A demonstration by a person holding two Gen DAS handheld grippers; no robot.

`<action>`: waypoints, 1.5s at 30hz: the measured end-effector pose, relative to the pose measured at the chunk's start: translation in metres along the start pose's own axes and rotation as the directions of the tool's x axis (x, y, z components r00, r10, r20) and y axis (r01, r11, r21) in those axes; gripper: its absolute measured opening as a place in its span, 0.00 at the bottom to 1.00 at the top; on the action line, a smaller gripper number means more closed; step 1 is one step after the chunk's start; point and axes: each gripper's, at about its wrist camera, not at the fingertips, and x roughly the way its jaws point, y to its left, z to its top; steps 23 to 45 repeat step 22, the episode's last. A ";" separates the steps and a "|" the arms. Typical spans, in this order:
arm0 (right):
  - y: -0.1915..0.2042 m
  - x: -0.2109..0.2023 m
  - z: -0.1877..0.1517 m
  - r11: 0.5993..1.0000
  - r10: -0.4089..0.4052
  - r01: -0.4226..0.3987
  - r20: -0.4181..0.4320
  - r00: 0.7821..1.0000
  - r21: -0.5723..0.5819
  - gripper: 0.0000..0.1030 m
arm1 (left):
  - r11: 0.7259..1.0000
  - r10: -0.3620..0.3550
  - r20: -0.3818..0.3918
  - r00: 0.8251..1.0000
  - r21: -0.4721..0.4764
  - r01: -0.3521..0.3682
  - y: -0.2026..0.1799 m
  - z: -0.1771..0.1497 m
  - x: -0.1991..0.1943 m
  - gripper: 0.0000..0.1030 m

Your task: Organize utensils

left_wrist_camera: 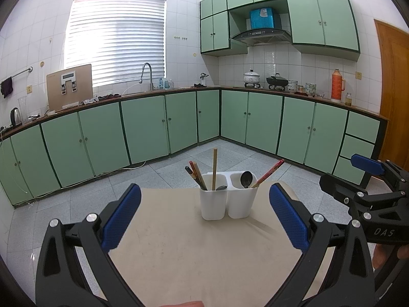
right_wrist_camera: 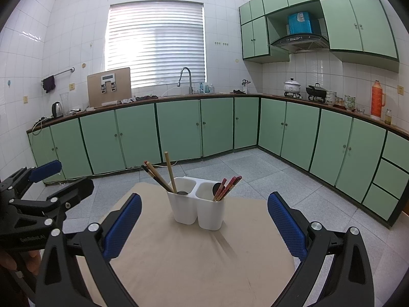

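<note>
A white two-compartment utensil holder (left_wrist_camera: 227,199) (right_wrist_camera: 198,208) stands on a beige table (left_wrist_camera: 194,255) (right_wrist_camera: 199,263). Its left compartment holds dark and brown chopsticks (left_wrist_camera: 198,175) (right_wrist_camera: 157,176), one tall wooden chopstick (left_wrist_camera: 214,167) (right_wrist_camera: 170,171) and a spoon bowl (left_wrist_camera: 221,187). Its right compartment holds a metal spoon (left_wrist_camera: 246,179) and red chopsticks (left_wrist_camera: 271,172) (right_wrist_camera: 228,186). My left gripper (left_wrist_camera: 204,217) is open and empty, short of the holder. My right gripper (right_wrist_camera: 204,220) is open and empty too; it also shows in the left wrist view (left_wrist_camera: 363,176).
The table is small and round-edged, with grey tiled floor (left_wrist_camera: 179,163) around it. Green cabinets (left_wrist_camera: 143,125) and a counter with sink, kettle, pots and a thermos line the far walls. A wooden door (left_wrist_camera: 395,97) is at the right.
</note>
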 end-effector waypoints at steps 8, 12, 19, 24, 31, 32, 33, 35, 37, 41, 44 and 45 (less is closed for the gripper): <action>-0.002 0.000 -0.001 1.000 -0.002 0.002 -0.002 1.000 -0.001 0.94 | 1.000 0.001 -0.005 1.000 -0.011 -0.001 0.004 0.001 0.002 0.95; -0.003 0.000 -0.002 1.000 -0.003 0.003 -0.002 1.000 0.002 0.94 | 1.000 0.002 -0.005 1.000 -0.010 -0.002 0.003 0.000 0.003 0.95; -0.006 -0.001 -0.005 1.000 -0.005 0.005 -0.002 1.000 0.003 0.94 | 1.000 0.002 -0.006 1.000 -0.011 -0.002 0.003 0.000 0.004 0.95; -0.009 -0.001 -0.007 1.000 -0.006 0.006 -0.003 1.000 0.006 0.94 | 1.000 0.003 -0.005 1.000 -0.010 -0.003 0.002 0.000 0.004 0.95; -0.009 -0.001 -0.007 1.000 -0.006 0.006 -0.003 1.000 0.006 0.94 | 1.000 0.003 -0.005 1.000 -0.010 -0.003 0.002 0.000 0.004 0.95; -0.009 -0.001 -0.007 1.000 -0.006 0.006 -0.003 1.000 0.006 0.94 | 1.000 0.003 -0.005 1.000 -0.010 -0.003 0.002 0.000 0.004 0.95; -0.009 -0.001 -0.007 1.000 -0.006 0.006 -0.003 1.000 0.006 0.94 | 1.000 0.003 -0.005 1.000 -0.010 -0.003 0.002 0.000 0.004 0.95; -0.009 -0.001 -0.007 1.000 -0.006 0.006 -0.003 1.000 0.006 0.94 | 1.000 0.003 -0.005 1.000 -0.010 -0.003 0.002 0.000 0.004 0.95; -0.009 -0.001 -0.007 1.000 -0.006 0.006 -0.003 1.000 0.006 0.94 | 1.000 0.003 -0.005 1.000 -0.010 -0.003 0.002 0.000 0.004 0.95; -0.009 -0.001 -0.007 1.000 -0.006 0.006 -0.003 1.000 0.006 0.94 | 1.000 0.003 -0.005 1.000 -0.010 -0.003 0.002 0.000 0.004 0.95; -0.009 -0.001 -0.007 1.000 -0.006 0.006 -0.003 1.000 0.006 0.94 | 1.000 0.003 -0.005 1.000 -0.010 -0.003 0.002 0.000 0.004 0.95; -0.009 -0.001 -0.007 1.000 -0.006 0.006 -0.003 1.000 0.006 0.94 | 1.000 0.003 -0.005 1.000 -0.010 -0.003 0.002 0.000 0.004 0.95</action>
